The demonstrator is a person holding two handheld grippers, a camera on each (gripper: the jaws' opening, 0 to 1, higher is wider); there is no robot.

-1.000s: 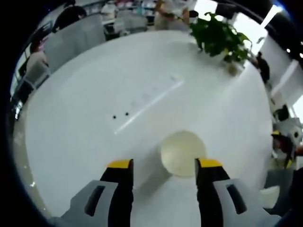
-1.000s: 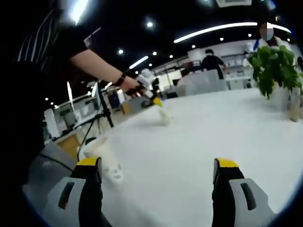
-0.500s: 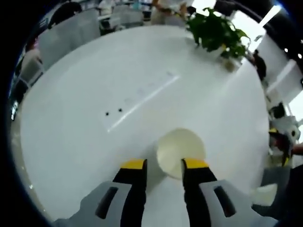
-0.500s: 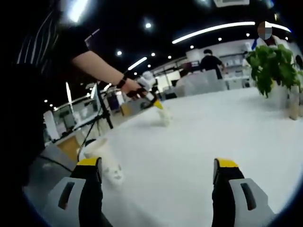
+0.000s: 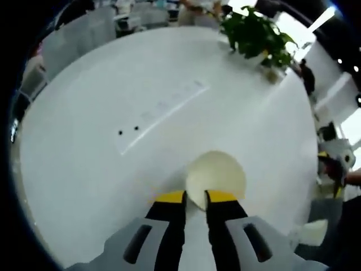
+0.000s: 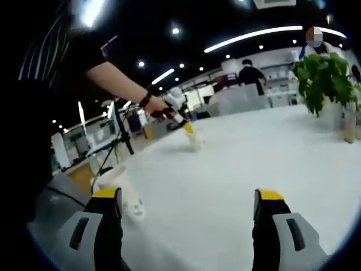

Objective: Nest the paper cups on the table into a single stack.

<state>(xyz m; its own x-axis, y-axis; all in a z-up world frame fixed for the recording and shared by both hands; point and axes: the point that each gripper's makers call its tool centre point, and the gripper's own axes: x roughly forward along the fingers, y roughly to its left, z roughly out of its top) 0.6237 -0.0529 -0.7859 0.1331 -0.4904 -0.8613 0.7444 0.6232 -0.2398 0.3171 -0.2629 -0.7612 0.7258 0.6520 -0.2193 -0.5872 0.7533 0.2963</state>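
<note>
In the left gripper view, a white paper cup (image 5: 219, 172) stands upright on the round white table (image 5: 84, 158), seen from above. My left gripper (image 5: 194, 199) is shut on the near rim of this cup, one jaw inside and one outside. In the right gripper view the left gripper (image 6: 185, 125) shows far off in a person's hand, at the same cup (image 6: 196, 142). My right gripper (image 6: 189, 197) is open above the table with nothing between its jaws. Another paper cup (image 6: 115, 178) stands near the table's edge beside its left jaw.
A potted green plant (image 5: 256, 34) stands at the far side of the table, also the plant (image 6: 324, 79) at right. A flush socket strip (image 5: 161, 110) lies in the tabletop. A pale cup-like object (image 5: 313, 231) sits at the lower right edge. People and desks surround the table.
The left gripper's jaws have drawn together from wide open to shut on the cup's near rim. The right gripper has stayed open and still.
</note>
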